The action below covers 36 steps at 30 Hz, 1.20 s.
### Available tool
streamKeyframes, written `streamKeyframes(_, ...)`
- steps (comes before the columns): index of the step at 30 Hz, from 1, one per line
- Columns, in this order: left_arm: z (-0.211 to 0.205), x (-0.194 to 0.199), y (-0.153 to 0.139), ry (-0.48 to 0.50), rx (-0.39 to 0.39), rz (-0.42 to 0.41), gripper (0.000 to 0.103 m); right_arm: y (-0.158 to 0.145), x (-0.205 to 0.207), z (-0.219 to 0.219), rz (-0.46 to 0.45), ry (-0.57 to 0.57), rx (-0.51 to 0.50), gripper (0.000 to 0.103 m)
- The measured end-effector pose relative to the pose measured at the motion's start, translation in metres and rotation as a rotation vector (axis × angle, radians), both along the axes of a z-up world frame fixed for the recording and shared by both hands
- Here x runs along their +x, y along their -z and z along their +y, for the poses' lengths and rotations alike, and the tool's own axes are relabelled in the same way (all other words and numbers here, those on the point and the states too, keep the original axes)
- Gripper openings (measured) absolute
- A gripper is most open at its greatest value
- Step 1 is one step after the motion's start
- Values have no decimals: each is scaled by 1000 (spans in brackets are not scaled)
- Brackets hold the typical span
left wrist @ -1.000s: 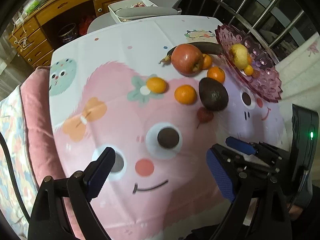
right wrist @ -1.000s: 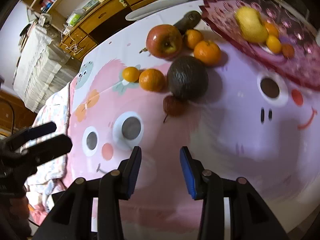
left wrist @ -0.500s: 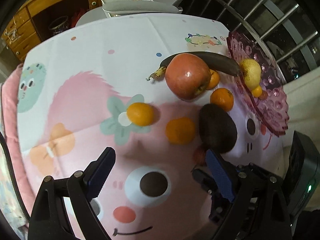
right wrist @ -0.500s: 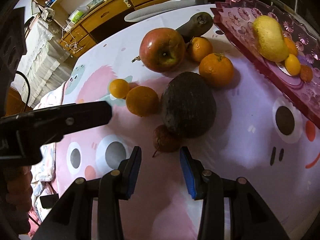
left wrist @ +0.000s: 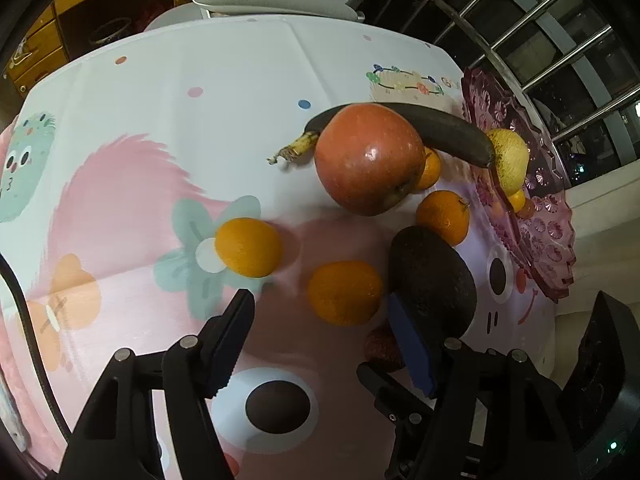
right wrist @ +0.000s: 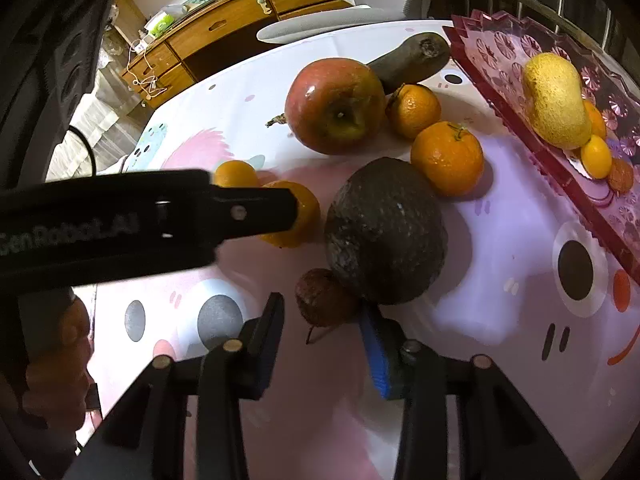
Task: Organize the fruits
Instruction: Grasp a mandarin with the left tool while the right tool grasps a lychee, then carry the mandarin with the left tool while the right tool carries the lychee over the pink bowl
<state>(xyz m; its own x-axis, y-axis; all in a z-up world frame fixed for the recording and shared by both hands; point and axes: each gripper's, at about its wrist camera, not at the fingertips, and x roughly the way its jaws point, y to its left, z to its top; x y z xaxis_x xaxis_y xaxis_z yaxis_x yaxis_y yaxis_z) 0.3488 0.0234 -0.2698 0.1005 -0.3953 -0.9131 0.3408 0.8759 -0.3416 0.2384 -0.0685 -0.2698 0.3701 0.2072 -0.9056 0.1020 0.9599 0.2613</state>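
Both tongs gape wide, the left tongs near a firm, light mandarin, the right tongs around a small brittle-skinned brown fruit, best pinched gently across its middle.

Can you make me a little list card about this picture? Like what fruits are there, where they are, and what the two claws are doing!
On the cloth: big red apple, dark bumpy avocado, blackened banana, four small orange tangerines, small brown-red round fruit
On the pink glass plate: lumpy yellow pear and a few tiny fruits
Left claw: open, in front of one tangerine
Right claw: open, in front of the small brown-red fruit
Held: nothing
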Motion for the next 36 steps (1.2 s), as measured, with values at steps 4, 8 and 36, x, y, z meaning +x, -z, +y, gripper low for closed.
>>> streamKeyframes(4, -6, 0, 4, 12, 3, 8, 59, 0, 1, 1, 1, -3, -20, 32)
streamKeyframes(8, -11, 1, 7, 19, -15, 11, 54, 1, 4, 2, 8, -8, -19, 31)
streamKeyframes(36, 19, -59, -37, -53, -34, -45, 39, -42, -67, -3, 14, 34, -11, 30)
